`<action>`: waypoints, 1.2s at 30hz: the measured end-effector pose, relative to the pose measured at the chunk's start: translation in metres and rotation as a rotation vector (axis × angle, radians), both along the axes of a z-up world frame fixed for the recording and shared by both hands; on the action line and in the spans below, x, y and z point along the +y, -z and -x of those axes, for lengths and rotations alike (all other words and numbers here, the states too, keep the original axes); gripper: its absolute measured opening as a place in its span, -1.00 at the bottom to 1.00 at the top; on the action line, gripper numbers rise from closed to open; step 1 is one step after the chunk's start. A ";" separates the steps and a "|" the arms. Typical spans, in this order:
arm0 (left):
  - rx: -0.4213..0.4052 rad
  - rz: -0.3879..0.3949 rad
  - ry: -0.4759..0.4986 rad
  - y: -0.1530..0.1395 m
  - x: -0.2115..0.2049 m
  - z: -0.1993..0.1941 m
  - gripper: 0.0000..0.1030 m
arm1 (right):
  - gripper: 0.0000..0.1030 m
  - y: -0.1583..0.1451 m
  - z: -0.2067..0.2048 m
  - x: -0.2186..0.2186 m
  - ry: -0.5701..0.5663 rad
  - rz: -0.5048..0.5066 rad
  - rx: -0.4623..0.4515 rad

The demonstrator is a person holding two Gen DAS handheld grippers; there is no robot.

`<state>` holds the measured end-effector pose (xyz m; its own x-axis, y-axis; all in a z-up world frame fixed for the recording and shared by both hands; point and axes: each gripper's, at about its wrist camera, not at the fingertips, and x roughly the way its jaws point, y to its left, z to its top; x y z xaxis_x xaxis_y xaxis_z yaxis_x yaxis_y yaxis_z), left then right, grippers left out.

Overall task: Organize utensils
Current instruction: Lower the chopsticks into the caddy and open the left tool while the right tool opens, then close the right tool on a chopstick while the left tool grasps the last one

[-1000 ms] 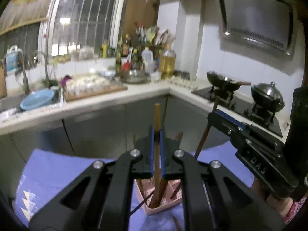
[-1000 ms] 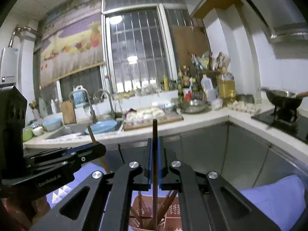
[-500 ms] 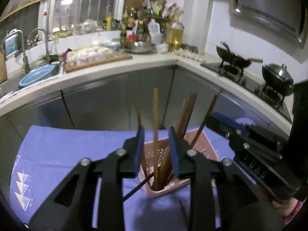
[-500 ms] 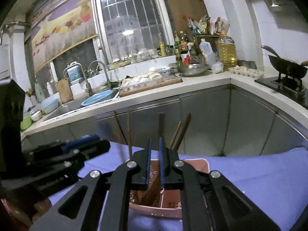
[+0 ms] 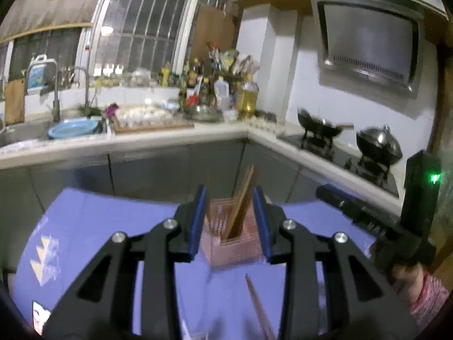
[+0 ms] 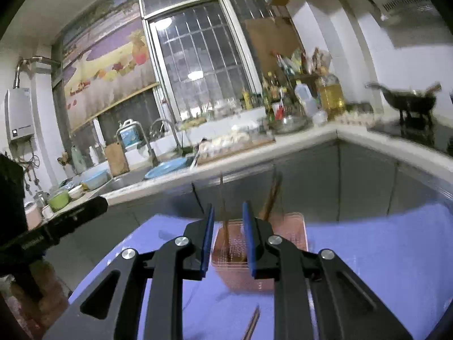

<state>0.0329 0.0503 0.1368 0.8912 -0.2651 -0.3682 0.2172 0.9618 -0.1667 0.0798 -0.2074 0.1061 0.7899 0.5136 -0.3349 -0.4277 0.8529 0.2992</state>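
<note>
The left tongs [image 5: 230,223] are gaping wide with nothing between the blue pads, and the right tongs [image 6: 228,240] are standing open and empty too. Just beyond both, the pink basket [image 5: 240,248] is sitting on the blue cloth [image 5: 93,226] over the surface, with brown chopsticks [image 5: 240,201] leaning upright inside it (their number is blurring together). The basket is perforated plastic and boxy; the sticks are thin and wooden. Another loose chopstick [image 5: 259,308] is lying on the cloth nearer the cameras, its lower end running out of view
</note>
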 end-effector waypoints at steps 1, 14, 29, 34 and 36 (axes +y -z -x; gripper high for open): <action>0.028 -0.010 0.006 0.015 0.001 0.007 -0.38 | -0.58 0.011 0.009 -0.004 0.000 -0.002 0.023; 0.563 -0.101 0.091 0.202 -0.025 0.029 -0.38 | -0.58 0.192 0.097 0.016 -0.047 0.198 0.492; 0.574 -0.118 0.131 0.197 -0.044 0.021 -0.38 | -0.85 0.196 0.104 0.016 0.002 0.389 0.428; 0.587 -0.155 0.182 0.200 -0.079 0.003 -0.17 | -0.87 0.197 0.107 -0.012 0.047 0.357 0.451; 0.598 -0.165 0.197 0.202 -0.094 -0.006 -0.12 | -0.87 0.197 0.111 -0.021 0.057 0.331 0.468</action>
